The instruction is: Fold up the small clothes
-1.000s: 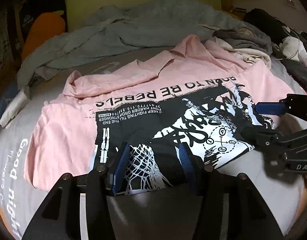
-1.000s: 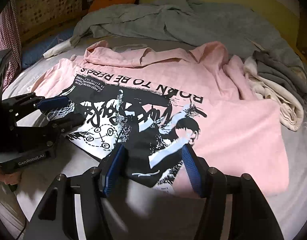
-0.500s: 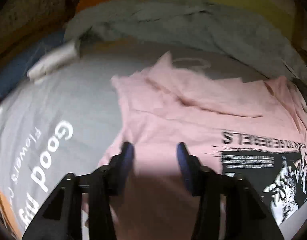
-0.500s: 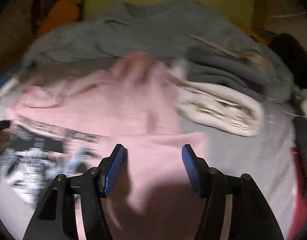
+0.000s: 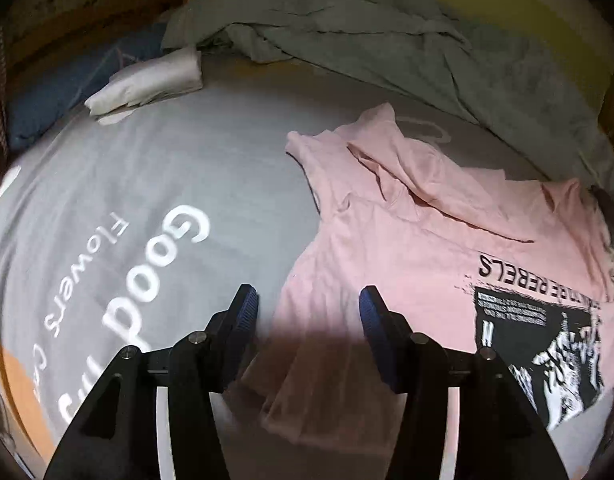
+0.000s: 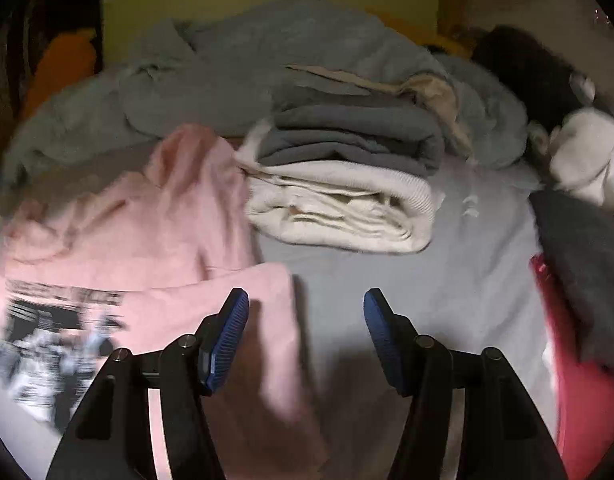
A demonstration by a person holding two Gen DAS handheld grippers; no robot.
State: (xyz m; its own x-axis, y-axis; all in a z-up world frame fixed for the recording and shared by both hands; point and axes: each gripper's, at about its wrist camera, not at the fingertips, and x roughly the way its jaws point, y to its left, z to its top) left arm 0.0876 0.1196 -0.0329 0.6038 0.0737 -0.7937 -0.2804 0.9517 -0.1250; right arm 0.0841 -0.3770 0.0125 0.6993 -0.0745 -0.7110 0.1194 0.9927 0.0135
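Jaws of both tools stand apart with nothing pinched between the blue pads. The left gripper (image 5: pixel 309 306), whose jaws have just been opening, hovers over the left side edge of the pink T-shirt (image 5: pixel 419 240), with pink cloth below the gap but not pressed. The right gripper (image 6: pixel 306 308) straddles the shirt's opposite side edge, one pad over pink fabric, the other over bare bed sheet (image 6: pixel 407 272).

The shirt lies print side up on the grey sheet (image 5: pixel 155 184), the slogan and black graphic (image 5: pixel 547 340) facing the ceiling. Its upper portion, around the neck and sleeves, is already turned down in a rumpled band; the body remains spread at full width, so the side folds and the final halving appear still to be done.

Evidence of finished work: a stack of folded garments (image 6: pixel 347 184), cream below and dark grey above, rests just beside the shirt's far corner, with a small folded white piece (image 5: pixel 147 80) well apart near the bed's far edge. A loose grey-green blanket (image 5: pixel 387 40) is heaped behind. At the right margin, dark (image 6: pixel 579 272) and red (image 6: pixel 575 392) items lie unfolded, probably awaiting their turn.
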